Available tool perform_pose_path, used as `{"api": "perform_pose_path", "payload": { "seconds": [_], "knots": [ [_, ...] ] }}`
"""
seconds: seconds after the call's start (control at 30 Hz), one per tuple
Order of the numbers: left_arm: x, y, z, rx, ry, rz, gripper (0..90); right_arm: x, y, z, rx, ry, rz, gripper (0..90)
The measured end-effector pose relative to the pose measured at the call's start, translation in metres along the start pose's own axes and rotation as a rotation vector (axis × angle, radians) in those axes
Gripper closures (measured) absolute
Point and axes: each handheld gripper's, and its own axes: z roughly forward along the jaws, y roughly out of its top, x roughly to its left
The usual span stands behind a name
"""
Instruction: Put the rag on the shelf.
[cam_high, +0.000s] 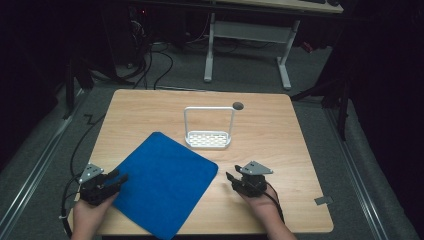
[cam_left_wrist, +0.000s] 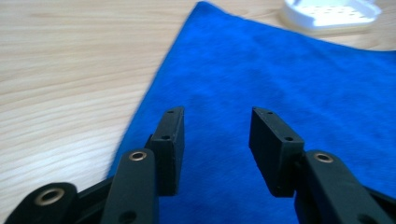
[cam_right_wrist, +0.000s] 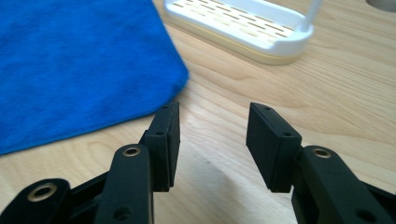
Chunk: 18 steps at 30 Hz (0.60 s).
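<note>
A blue cloth (cam_high: 162, 182) lies flat on the wooden table (cam_high: 270, 125), turned like a diamond. My left gripper (cam_high: 121, 179) hovers at the cloth's left edge, jaws open and empty; in the left gripper view the cloth (cam_left_wrist: 280, 74) spreads under the gripper (cam_left_wrist: 216, 116). My right gripper (cam_high: 232, 176) stands just right of the cloth's right corner, open over bare wood. In the right gripper view the gripper (cam_right_wrist: 212, 112) has the cloth's corner (cam_right_wrist: 84, 65) at its left and nothing between its jaws.
A white rack (cam_high: 208, 138) with a slotted base and a tall wire handle stands behind the cloth at mid-table; its base (cam_right_wrist: 243, 28) lies ahead of the right gripper. A round hole (cam_high: 238, 105) is near the far edge. A grey tag (cam_high: 323, 200) lies at the right front.
</note>
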Motion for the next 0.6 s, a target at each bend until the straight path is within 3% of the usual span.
{"api": "perform_pose_path", "payload": {
  "seconds": [0.17, 0.27, 0.4, 0.6],
  "knots": [
    [-0.001, 0.001, 0.003, -0.003, -0.009, 0.008, 55.9, 0.008, -0.001, 0.0, 0.0, 0.015, -0.057, 55.6],
    [-0.001, 0.001, 0.005, 0.009, -0.002, 0.021, 56.5, 0.007, 0.0, -0.001, -0.004, 0.024, -0.048, 55.8],
    [0.002, -0.001, 0.003, 0.011, -0.012, 0.007, 59.5, 0.009, 0.001, 0.001, -0.005, 0.038, -0.044, 55.8],
    [0.005, -0.004, -0.001, 0.033, -0.029, 0.004, 73.5, 0.025, 0.008, 0.006, -0.02, 0.093, -0.061, 60.9]
  ]
}}
